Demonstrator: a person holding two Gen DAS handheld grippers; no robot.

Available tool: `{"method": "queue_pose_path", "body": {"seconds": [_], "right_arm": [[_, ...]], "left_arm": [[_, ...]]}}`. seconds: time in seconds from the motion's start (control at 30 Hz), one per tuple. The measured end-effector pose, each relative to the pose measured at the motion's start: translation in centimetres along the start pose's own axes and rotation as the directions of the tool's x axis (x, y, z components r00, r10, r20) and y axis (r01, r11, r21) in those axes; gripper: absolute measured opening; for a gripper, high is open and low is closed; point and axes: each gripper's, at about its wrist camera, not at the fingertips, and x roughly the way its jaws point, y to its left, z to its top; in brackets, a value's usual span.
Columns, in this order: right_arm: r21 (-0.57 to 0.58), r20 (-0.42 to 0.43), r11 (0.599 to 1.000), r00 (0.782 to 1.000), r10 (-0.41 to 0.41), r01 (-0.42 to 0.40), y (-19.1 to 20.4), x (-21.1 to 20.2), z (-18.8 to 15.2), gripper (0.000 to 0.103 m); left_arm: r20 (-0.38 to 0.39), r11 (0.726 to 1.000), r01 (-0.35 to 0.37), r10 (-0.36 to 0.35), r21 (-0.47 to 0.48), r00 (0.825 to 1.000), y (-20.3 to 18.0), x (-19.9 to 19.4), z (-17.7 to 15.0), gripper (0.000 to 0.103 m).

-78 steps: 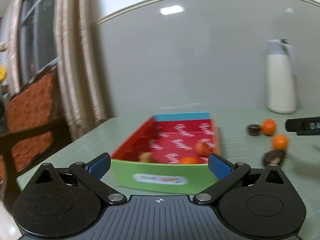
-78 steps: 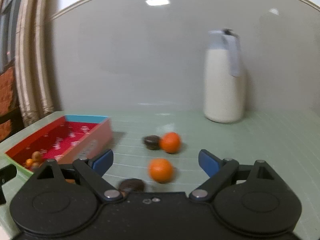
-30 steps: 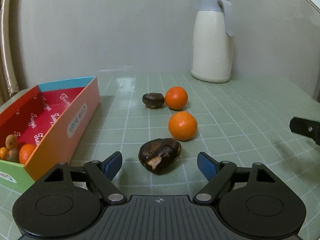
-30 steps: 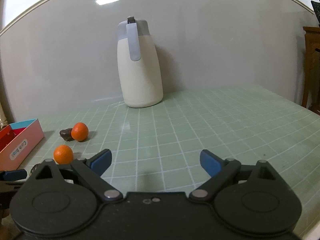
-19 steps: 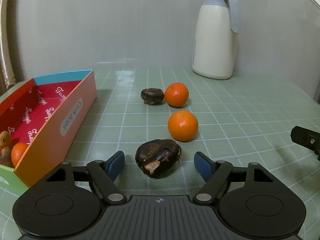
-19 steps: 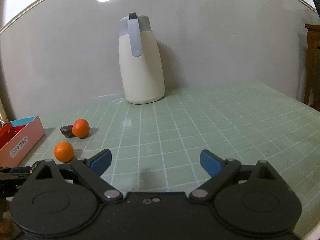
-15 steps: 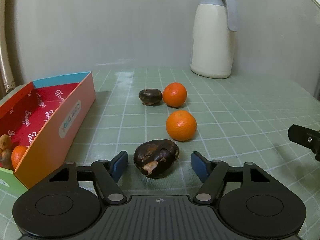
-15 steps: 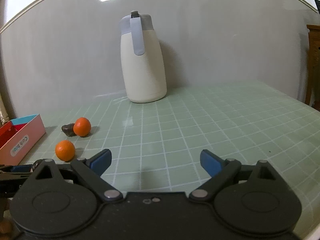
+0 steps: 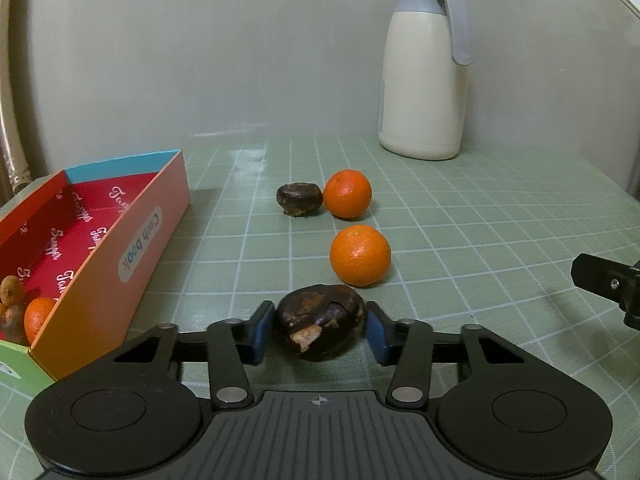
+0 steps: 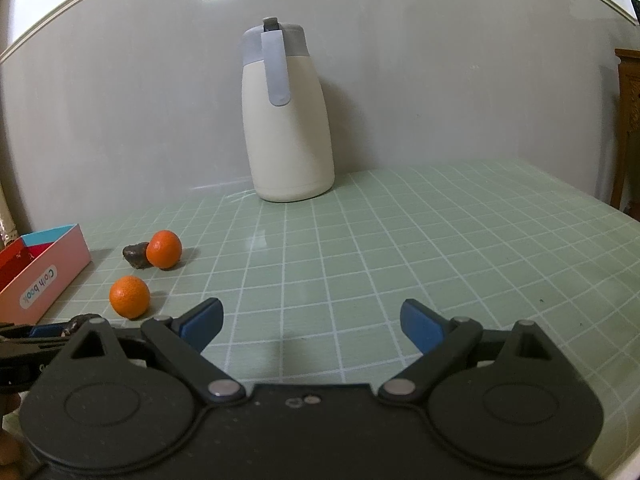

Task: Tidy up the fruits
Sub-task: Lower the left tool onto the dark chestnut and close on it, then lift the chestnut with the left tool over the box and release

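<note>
The left gripper (image 9: pixel 320 330) sits low over the green gridded table (image 9: pixel 480 240), pointing forward and slightly down. A dark chestnut (image 9: pixel 320 326) with a cracked shell lies on the table directly between its two blue pads (image 9: pixel 262 332). The jaws have just been closing around it. The left pad appears to touch the nut's left flank and the right pad sits at its right flank; whether both pads press firmly cannot be told from this view. The chestnut rests on the table surface, not lifted.

Just beyond the gripped nut, slightly to the right, lies a near mandarin (image 9: pixel 360 255). Farther back, a far mandarin (image 9: pixel 347 193) lies touching or just beside a second chestnut (image 9: pixel 299 198) on its left.

To the left of the gripper stands an open cardboard box (image 9: pixel 152 232) with a red printed interior and a pink outer wall labelled "Cloth book". Its near corner holds a small orange fruit (image 9: pixel 38 318) and some brown pieces (image 9: pixel 12 292) that are too cropped to identify.

A cream thermos jug (image 9: pixel 424 88) with a grey lid and handle stands upright at the back of the table, against the wall, well apart from the fruit.

The right gripper (image 10: pixel 312 322) hovers over bare table to the right of the fruit. Its jaws stand wide apart with nothing between them. Its tip shows at the right edge of the left wrist view.
</note>
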Motion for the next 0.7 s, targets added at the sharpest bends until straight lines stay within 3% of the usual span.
{"method": "queue_pose_path", "body": {"seconds": [0.5, 0.7], "right_arm": [[-0.001, 0.002, 1.0, 1.0, 0.001, -0.001, -0.1, -0.1, 0.0, 0.095], [-0.001, 0.008, 1.0, 1.0, 0.004, -0.004, 0.0, -0.3, 0.1, 0.095]], "left_arm": [[0.026, 1.0, -0.013, 0.012, 0.02, 1.0, -0.2, -0.5, -0.1, 0.046], [0.069, 0.999, -0.027, 0.025, 0.034, 0.997, 0.0, -1.4, 0.1, 0.046]]}}
